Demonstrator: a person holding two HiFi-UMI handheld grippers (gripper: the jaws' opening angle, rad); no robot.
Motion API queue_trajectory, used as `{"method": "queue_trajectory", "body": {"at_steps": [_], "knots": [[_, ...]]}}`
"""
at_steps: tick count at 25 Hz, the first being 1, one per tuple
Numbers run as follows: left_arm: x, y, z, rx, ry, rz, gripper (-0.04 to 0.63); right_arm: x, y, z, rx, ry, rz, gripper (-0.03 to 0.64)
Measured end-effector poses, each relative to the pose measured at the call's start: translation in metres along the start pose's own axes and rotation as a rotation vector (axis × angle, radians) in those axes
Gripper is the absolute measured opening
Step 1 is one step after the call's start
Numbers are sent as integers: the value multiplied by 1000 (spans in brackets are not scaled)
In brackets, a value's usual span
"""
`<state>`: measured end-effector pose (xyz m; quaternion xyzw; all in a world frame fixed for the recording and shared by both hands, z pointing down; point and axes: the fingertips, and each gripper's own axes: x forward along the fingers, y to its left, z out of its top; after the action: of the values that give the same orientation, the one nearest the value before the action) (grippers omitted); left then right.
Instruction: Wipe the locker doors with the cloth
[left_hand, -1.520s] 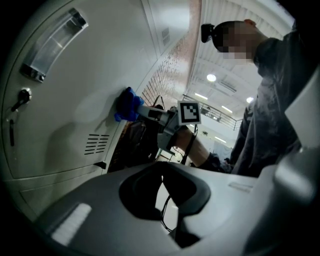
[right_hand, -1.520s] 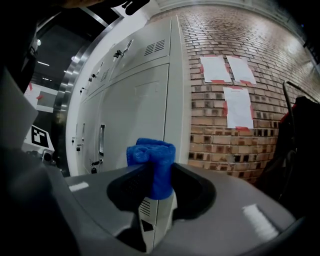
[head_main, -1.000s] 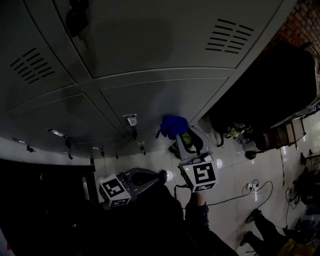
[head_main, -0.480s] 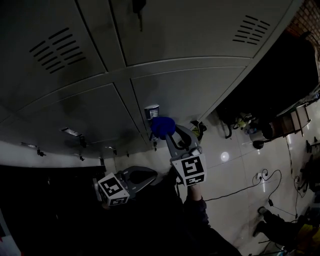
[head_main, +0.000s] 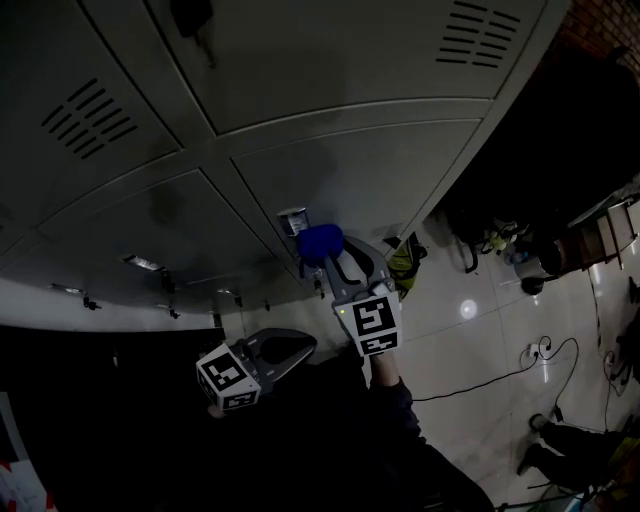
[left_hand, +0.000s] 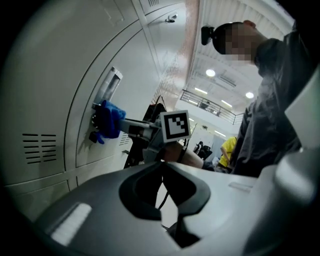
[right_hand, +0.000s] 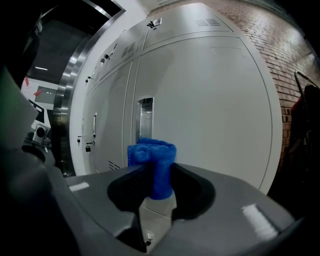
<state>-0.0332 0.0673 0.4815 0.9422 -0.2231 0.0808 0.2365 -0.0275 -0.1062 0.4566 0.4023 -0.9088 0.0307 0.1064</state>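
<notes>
One blue cloth (right_hand: 152, 160) sits bunched and clamped between the jaws of the right gripper (right_hand: 158, 176), at the handle-side edge of a grey locker door (right_hand: 210, 100), just under its one recessed handle (right_hand: 145, 117); we cannot tell whether it touches the metal. Two grippers show, the left gripper (left_hand: 161, 165) hanging lower with jaws together on nothing, and we count at least four doors in the head view. We judge the wad could snag on the handle's rim and pull free if dragged across it.
</notes>
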Motion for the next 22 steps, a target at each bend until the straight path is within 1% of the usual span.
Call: {"method": "queue_trajectory", "body": {"at_steps": [4, 9, 14, 18, 22], "knots": [[24, -4, 8, -3, -8, 22, 0, -3, -9, 0, -37, 3, 41, 115], [58, -10, 15, -9, -11, 34, 0, -14, -33, -4, -30, -2, 74, 116], [97, -14, 21, -19, -19, 28, 0, -29, -74, -15, -26, 7, 59, 117], [127, -20, 22, -24, -10, 12, 0, -45, -109, -23, -18, 14, 22, 117], [150, -23, 26, -12, -10, 4, 0, -56, -139, -29, 0, 8, -10, 117]]}}
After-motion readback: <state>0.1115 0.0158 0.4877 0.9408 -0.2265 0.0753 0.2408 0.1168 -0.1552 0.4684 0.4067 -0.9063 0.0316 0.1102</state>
